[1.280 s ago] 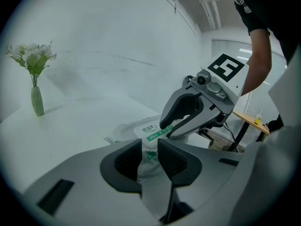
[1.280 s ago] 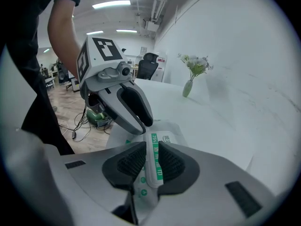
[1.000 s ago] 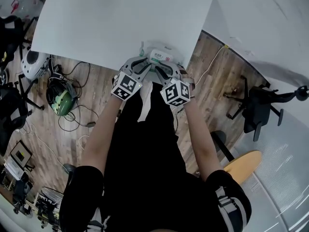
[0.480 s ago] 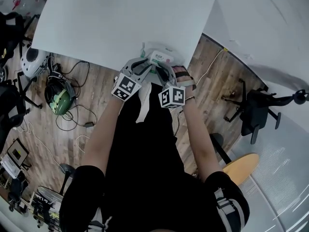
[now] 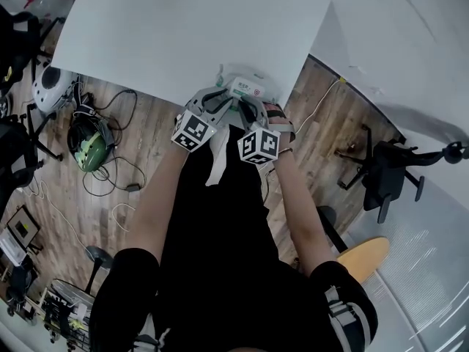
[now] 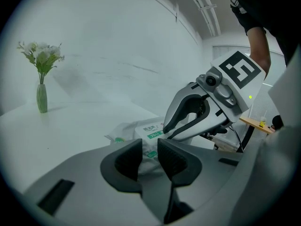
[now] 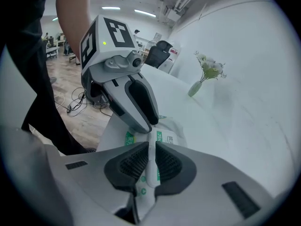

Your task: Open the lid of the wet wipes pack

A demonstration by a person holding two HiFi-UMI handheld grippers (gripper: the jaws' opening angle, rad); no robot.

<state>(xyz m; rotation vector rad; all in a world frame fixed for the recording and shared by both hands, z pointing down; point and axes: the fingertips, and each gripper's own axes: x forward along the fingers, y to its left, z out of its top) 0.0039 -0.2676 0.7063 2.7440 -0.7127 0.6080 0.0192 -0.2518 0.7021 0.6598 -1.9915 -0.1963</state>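
Glossy film wipes pack (image 5: 242, 87), matt white table (image 5: 183, 35) (wood-plank floor (image 5: 150, 127)).

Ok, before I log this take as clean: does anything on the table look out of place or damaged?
Nothing spilled or broken. The wipes pack lies right at the near edge of the table, close to its corner, with its wrapper rumpled. The flower vase stands upright.

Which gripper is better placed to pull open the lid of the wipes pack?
Right. The jaws of the right gripper have just been closing and now pinch the thin white lid. The left gripper grips one end of the pack, so it likely serves best to hold it steady.
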